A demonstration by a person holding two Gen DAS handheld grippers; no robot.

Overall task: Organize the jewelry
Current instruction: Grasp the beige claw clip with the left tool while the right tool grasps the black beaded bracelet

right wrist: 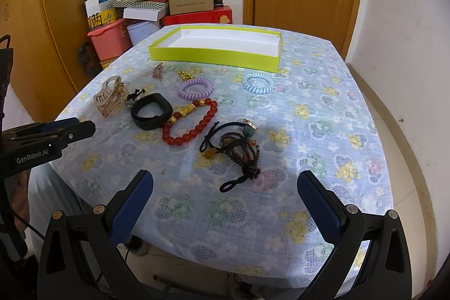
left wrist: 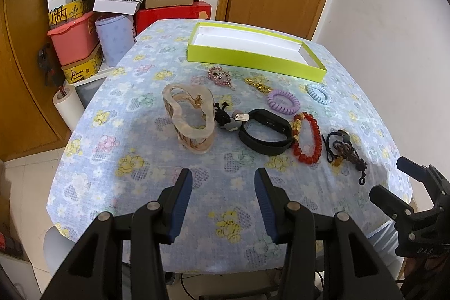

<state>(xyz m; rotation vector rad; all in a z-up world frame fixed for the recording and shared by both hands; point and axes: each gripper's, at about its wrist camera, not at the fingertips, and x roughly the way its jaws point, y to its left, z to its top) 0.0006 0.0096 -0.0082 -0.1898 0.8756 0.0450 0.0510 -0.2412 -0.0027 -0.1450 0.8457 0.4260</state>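
Above the near edge of the table, the right gripper hangs with its blue-padded jaws spread wide and nothing between them. Just beyond it lies a dark brown beaded strand tangled with a black cord, well in from the near edge. To its left a red bead bracelet with gold charms touches a black wristband, and a translucent claw clip stands near the left edge.

Also over the near edge, further left, the left gripper has its jaws parted to a moderate gap, holding nothing. Ahead of it sit the claw clip, the wristband and the red bracelet in a rough row across the middle of the table.

Beyond that row lie a purple coil hair tie and a light blue coil hair tie, well apart from each other. A small gold piece and a pink rhinestone clip rest nearer the far edge. Along the far edge stands a lime-green tray with a white inside, holding no jewelry.
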